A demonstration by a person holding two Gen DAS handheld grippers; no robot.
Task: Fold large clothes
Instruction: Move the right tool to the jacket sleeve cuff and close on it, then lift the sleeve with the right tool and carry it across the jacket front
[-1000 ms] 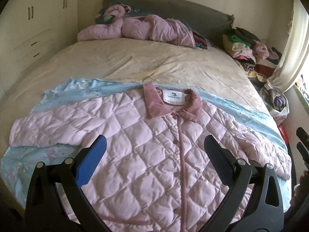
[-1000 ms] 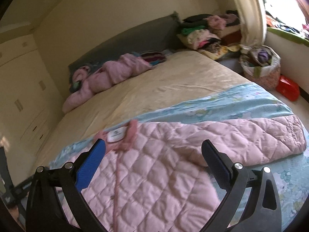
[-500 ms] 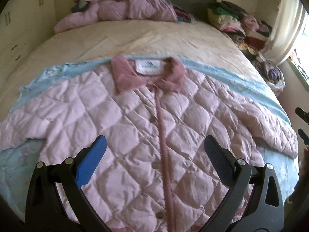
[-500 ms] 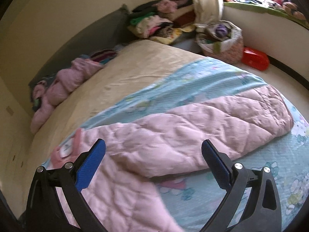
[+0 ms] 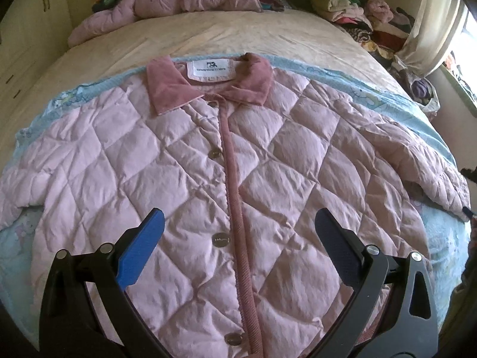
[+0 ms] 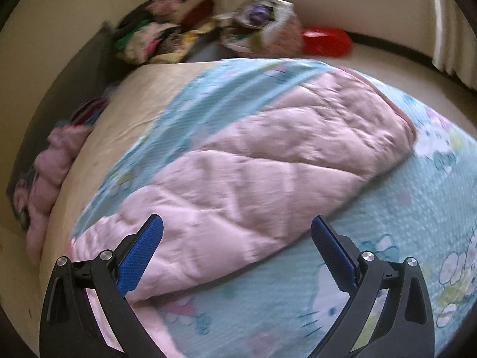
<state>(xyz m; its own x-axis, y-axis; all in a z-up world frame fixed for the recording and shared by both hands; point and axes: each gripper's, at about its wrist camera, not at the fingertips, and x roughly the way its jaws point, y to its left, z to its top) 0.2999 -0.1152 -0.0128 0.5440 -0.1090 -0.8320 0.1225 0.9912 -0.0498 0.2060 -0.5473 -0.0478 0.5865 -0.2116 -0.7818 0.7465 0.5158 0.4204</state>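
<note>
A pink quilted jacket (image 5: pixel 184 179) lies flat and buttoned, front up, on a light blue printed sheet (image 5: pixel 372 98) across the bed. Its darker pink collar (image 5: pixel 179 89) points toward the headboard. My left gripper (image 5: pixel 238 226) hovers open over the jacket's lower front, straddling the button placket, holding nothing. In the right wrist view the jacket's right sleeve (image 6: pixel 283 164) stretches out over the blue sheet (image 6: pixel 387 253). My right gripper (image 6: pixel 237 229) is open above the sleeve near the shoulder end, holding nothing.
A heap of pink clothes (image 5: pixel 179 6) lies by the headboard. Stacked clothes (image 5: pixel 357 15) and a full bag (image 6: pixel 262 26) stand off the bed's right side, with a red object (image 6: pixel 325 41) on the floor. Cream bedspread (image 5: pixel 238 35) covers the far half.
Both grippers have moved closer to the jacket. The left now looks down at the jacket's front; the right has swung rightward over the sleeve. Both stayed open.
</note>
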